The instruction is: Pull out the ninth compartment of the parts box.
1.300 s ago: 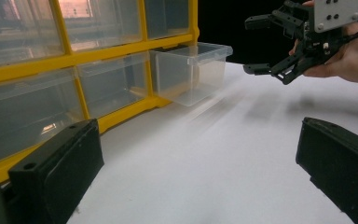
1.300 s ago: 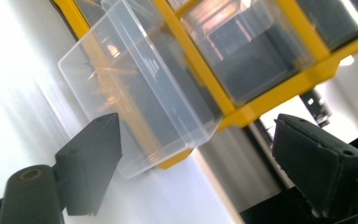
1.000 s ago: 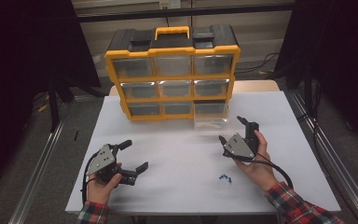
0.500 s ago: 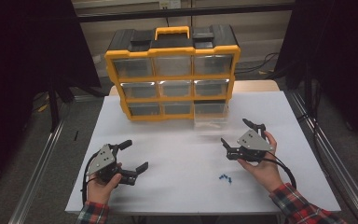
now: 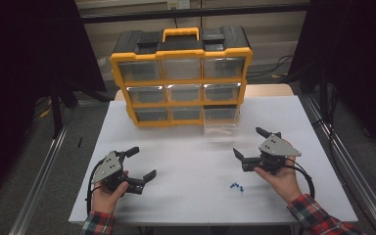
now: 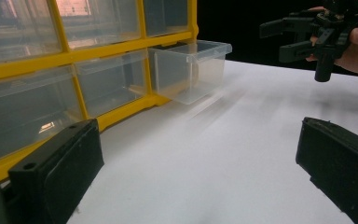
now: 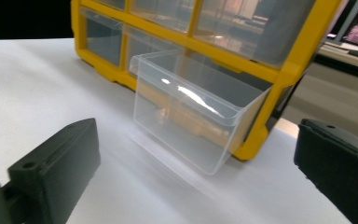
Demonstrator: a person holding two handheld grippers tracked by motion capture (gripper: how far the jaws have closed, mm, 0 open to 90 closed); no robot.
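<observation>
A yellow organizer (image 5: 181,78) with clear drawers stands at the back of the white table. Its bottom right drawer (image 5: 220,125) is pulled out onto the table and looks empty (image 7: 191,121) (image 6: 191,70). My right gripper (image 5: 247,141) is held just right of that drawer and faces it. Its jaws have just been opening and now stand wide, with nothing between them. My left gripper (image 5: 143,162) rests open at the front left, nothing in it. In the left gripper view the right gripper (image 6: 272,42) is visible at the far right.
Several small blue pieces (image 5: 236,186) lie on the table (image 5: 191,161) in front of my right hand. Metal rails run along both sides of the table. The other drawers of the organizer are pushed in.
My right gripper has drifted to the right, away from the pulled-out drawer, and its jaws stand wider. The left gripper has stayed where it was.
</observation>
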